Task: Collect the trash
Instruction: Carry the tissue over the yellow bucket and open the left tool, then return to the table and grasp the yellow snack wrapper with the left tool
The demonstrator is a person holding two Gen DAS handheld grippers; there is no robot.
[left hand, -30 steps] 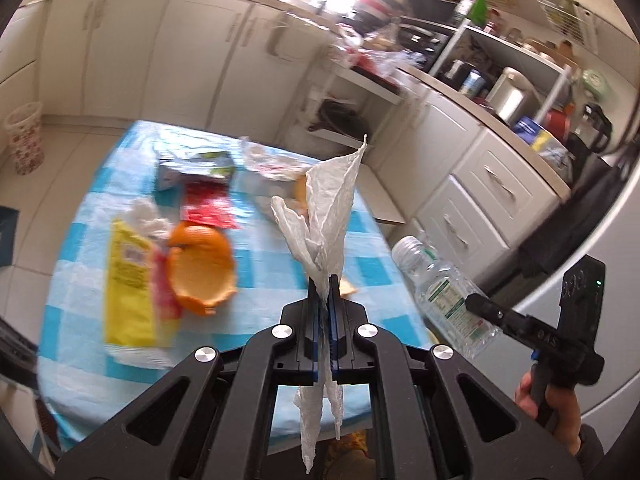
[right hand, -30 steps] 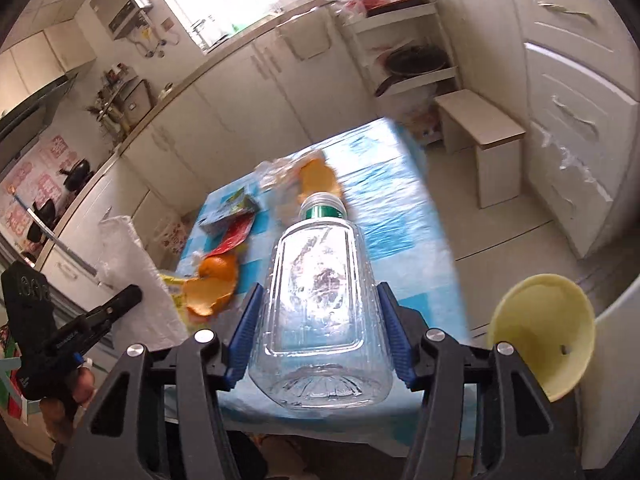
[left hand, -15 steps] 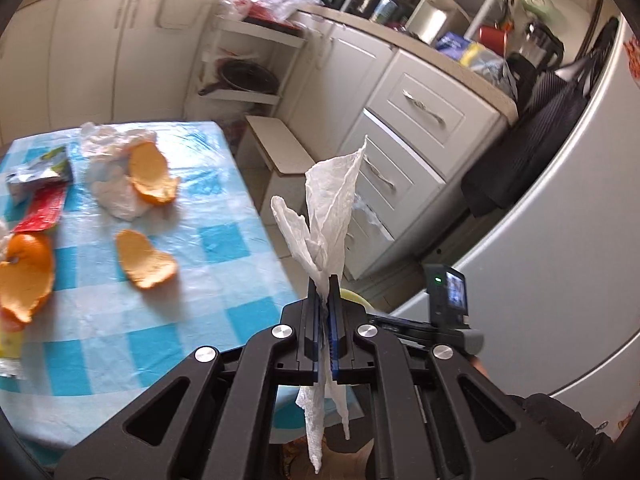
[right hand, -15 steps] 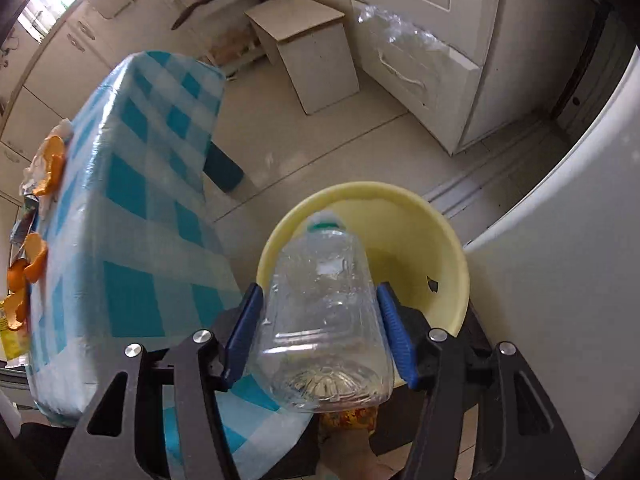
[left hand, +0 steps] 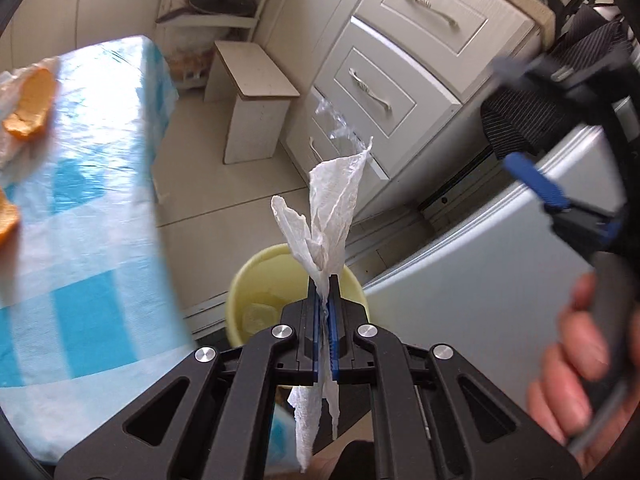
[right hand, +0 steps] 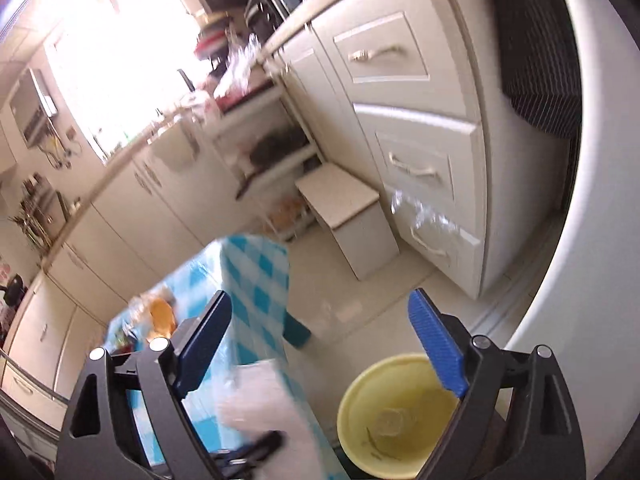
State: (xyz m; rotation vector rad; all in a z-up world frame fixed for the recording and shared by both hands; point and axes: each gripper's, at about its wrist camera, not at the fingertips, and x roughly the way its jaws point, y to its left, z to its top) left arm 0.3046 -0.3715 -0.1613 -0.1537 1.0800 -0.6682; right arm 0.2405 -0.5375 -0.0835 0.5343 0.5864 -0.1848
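Note:
My left gripper (left hand: 325,284) is shut on a crumpled white paper napkin (left hand: 332,216), held above the yellow bin (left hand: 256,276) on the floor. The clear plastic bottle (right hand: 394,420) lies inside the yellow bin (right hand: 352,396) in the right wrist view. My right gripper (right hand: 320,344) is open and empty, raised above the bin; it also shows in the left wrist view (left hand: 560,184) at the right. The napkin appears blurred in the right wrist view (right hand: 260,400).
The table with a blue checked cloth (left hand: 80,216) holds orange peels (left hand: 32,104) at the left. A small white stool (left hand: 256,100), white drawers (left hand: 400,64) and a white fridge (left hand: 480,280) surround the bin.
My right gripper has opened and let the bottle drop into the yellow bin, then lifted away. My left gripper has carried the napkin from over the table to above the bin.

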